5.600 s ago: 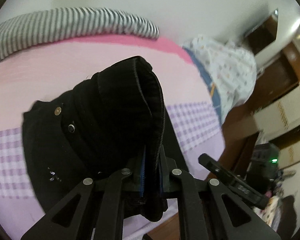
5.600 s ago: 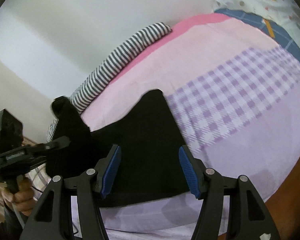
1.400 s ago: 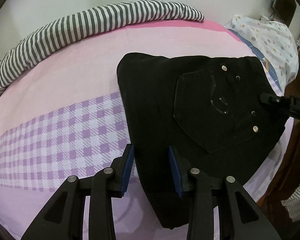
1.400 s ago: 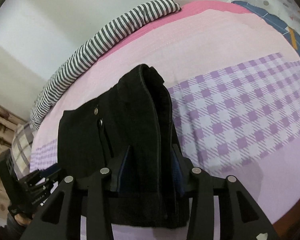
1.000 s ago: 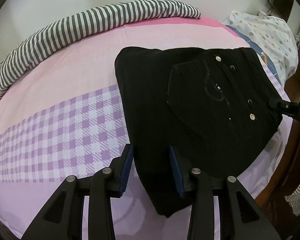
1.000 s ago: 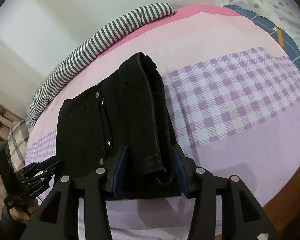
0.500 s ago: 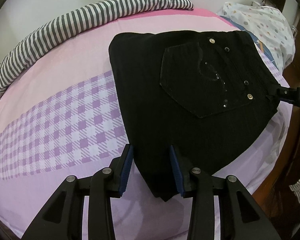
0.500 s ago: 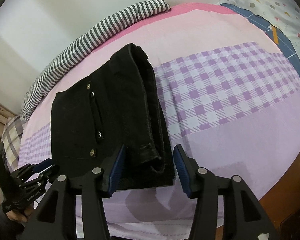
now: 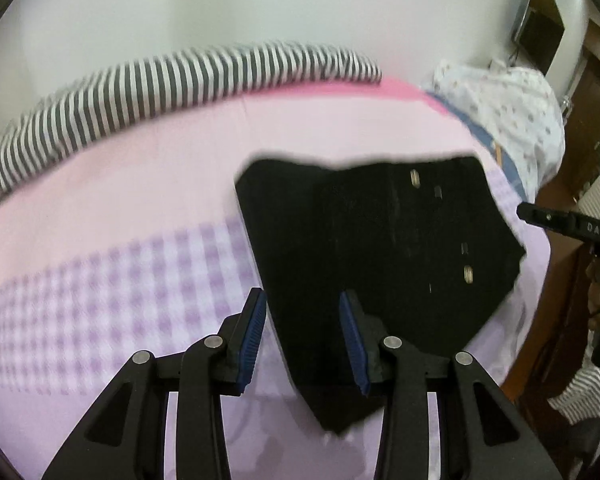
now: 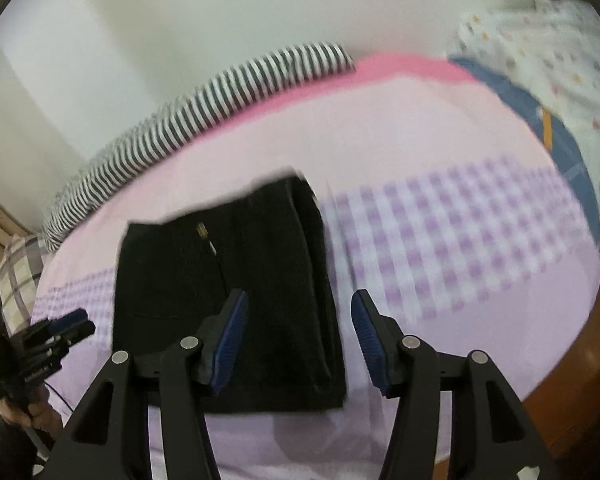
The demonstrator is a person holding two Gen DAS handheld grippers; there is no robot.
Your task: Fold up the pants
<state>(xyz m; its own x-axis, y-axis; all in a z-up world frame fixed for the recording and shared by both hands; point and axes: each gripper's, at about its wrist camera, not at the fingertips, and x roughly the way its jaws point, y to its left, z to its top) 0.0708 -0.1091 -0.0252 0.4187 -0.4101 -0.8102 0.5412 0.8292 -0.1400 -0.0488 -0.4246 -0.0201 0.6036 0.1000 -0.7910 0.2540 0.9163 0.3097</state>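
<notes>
Black pants point(image 9: 380, 240) lie folded in a flat packet on the pink and purple bed sheet point(image 9: 120, 240), with rivets and a back pocket facing up. My left gripper point(image 9: 302, 340) hovers open above the packet's near left corner, its pads clear of the cloth. In the right wrist view the pants point(image 10: 236, 280) show their thick folded edge on the right. My right gripper point(image 10: 300, 336) hangs over that edge and its jaws are opening; the edge shows between them, but the pads do not press it. Each gripper appears in the other's view: the right gripper point(image 9: 560, 224) and the left gripper point(image 10: 52, 336).
A black-and-white striped bolster point(image 9: 180, 80) runs along the wall at the back of the bed. White spotted bedding point(image 9: 512, 120) is heaped at the far right. A plaid pillow point(image 10: 18, 272) lies at the left end. The bed's wooden edge point(image 10: 572, 380) is near, with dark furniture beyond.
Both grippers have risen and drawn back from the pants. The right jaws have spread off the folded edge they enclosed a second ago. The pants stay flat on the bed.
</notes>
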